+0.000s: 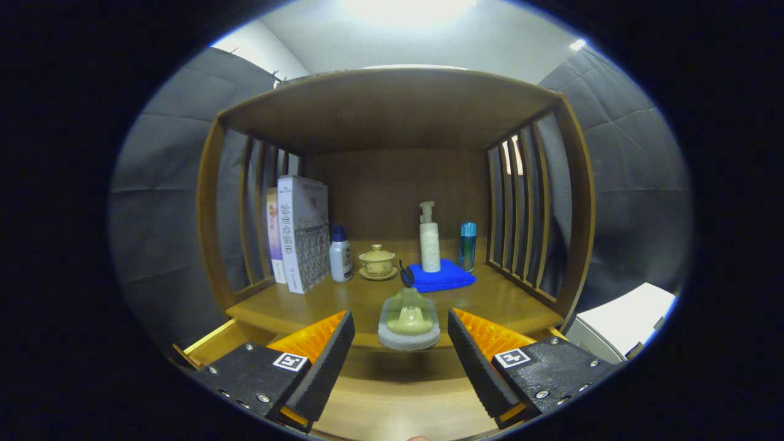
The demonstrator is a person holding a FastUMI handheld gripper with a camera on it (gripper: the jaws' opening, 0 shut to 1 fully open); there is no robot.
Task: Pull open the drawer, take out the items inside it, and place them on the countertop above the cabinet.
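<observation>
A scrubbing pad [408, 323], grey with a pale green handle, rests on the wooden countertop [502, 300] at its front edge. It lies just ahead of my gripper [401, 343], level with the gap between the fingertips, and touches neither finger. The gripper is open, its two black fingers [324, 361] with orange sides spread wide and nothing between them. Below the countertop the drawer [211, 344] stands pulled out; its pale wooden rim shows beside the left finger and its bare bottom [392, 398] lies under the fingers.
Farther back on the countertop are upright books [303, 233], a small white bottle [340, 254], a lidded tan cup on a saucer [377, 262], a pump bottle [429, 239] on a folded blue cloth [444, 275] and a blue bottle [468, 245]. Slatted sides and a wooden roof enclose it. A white box [618, 324] sits to the right.
</observation>
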